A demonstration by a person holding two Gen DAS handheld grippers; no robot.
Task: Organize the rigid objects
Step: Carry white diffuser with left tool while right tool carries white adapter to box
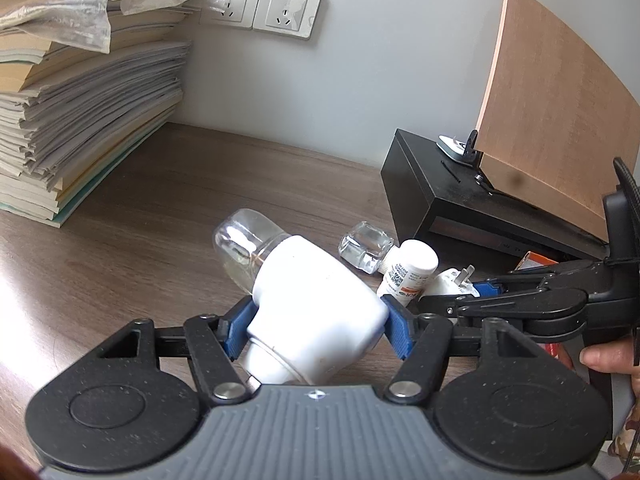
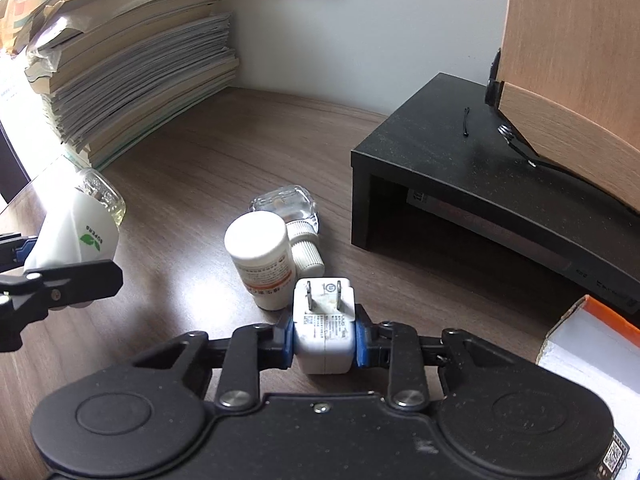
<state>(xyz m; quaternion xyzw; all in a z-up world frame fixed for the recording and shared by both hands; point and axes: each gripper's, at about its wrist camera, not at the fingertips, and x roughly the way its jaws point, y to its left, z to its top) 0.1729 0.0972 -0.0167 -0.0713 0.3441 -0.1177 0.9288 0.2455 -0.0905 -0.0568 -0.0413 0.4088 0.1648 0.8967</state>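
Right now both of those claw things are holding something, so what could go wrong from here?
The left gripper grips a white device on its smooth, tapered body, with a clear glass bottle jutting from its end; it might slip, and the glass could break on the table.

The right gripper holds a plug adapter just beside the white pill bottle and a small glass bottle lying on its side. A careless swing might send them rolling.

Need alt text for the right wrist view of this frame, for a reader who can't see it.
The right gripper is shut on a white plug adapter, prongs pointing away, above a wooden desk. Just beyond lie a white pill bottle and a clear glass bottle; at left, the left gripper holds a white-and-glass device.
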